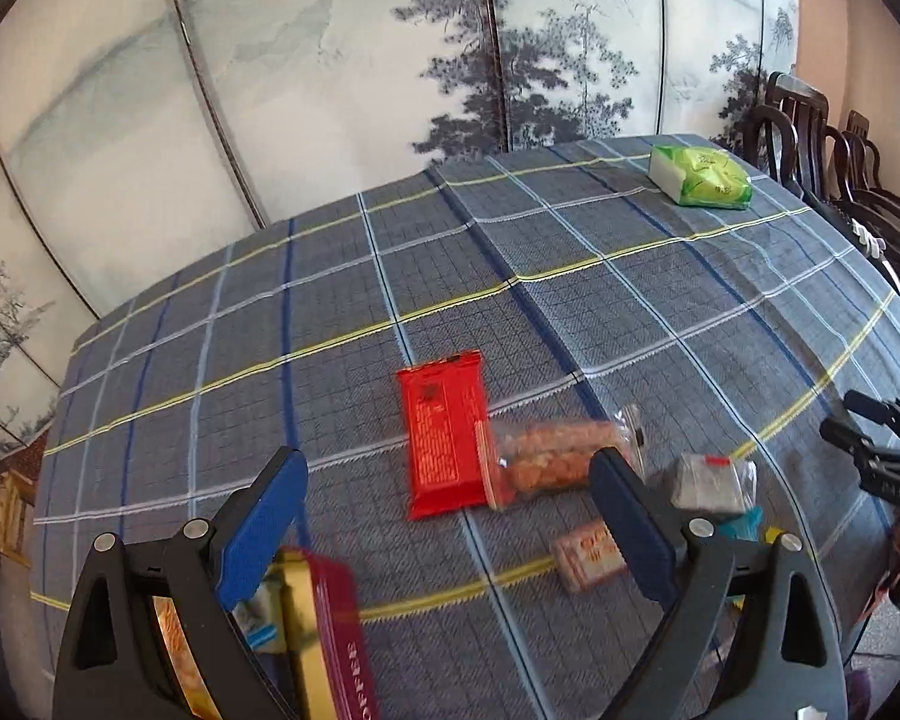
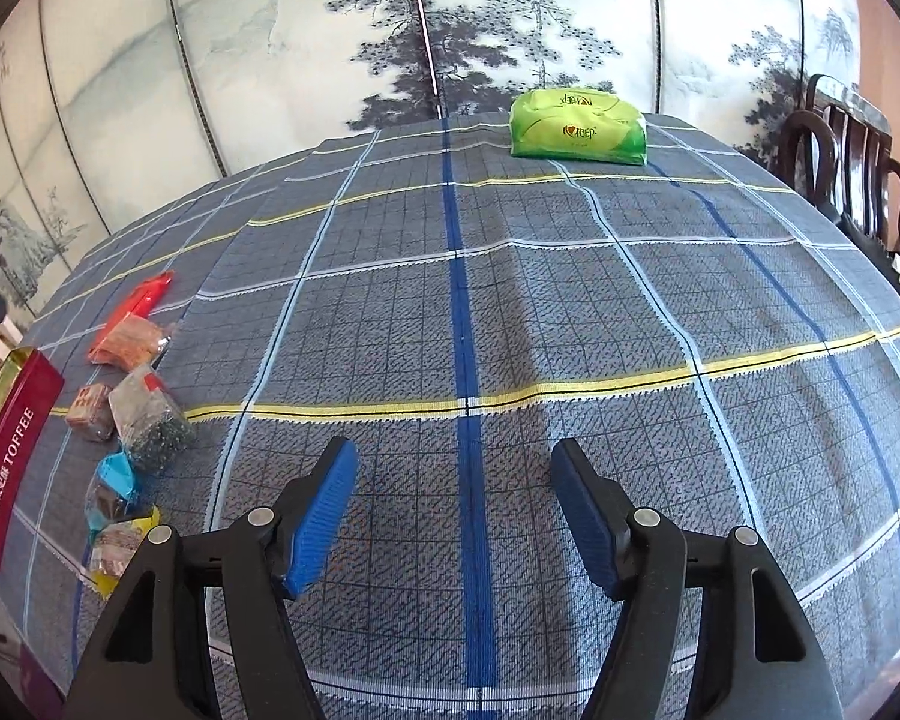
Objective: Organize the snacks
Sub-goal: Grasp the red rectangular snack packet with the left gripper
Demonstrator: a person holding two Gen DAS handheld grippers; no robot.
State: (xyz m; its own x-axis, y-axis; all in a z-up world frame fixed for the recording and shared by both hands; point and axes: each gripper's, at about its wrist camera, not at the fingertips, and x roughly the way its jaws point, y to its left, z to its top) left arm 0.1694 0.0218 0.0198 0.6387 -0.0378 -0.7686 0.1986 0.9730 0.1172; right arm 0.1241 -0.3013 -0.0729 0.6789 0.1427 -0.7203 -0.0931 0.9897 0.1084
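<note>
Snacks [image 2: 129,414] beside toffee tin [image 2: 12,456]

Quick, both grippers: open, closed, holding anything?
Left gripper: open, holding nothing, over the snacks.
Right gripper: open, holding nothing, only tablecloth between the jaws.

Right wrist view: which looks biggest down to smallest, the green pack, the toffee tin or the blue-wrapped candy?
1. Toffee tin, though it is cut off at the picture's edge and near the camera.
2. Green pack, far across the table, so likely bigger than it looks.
3. Blue-wrapped candy, clearly smallest.
</note>
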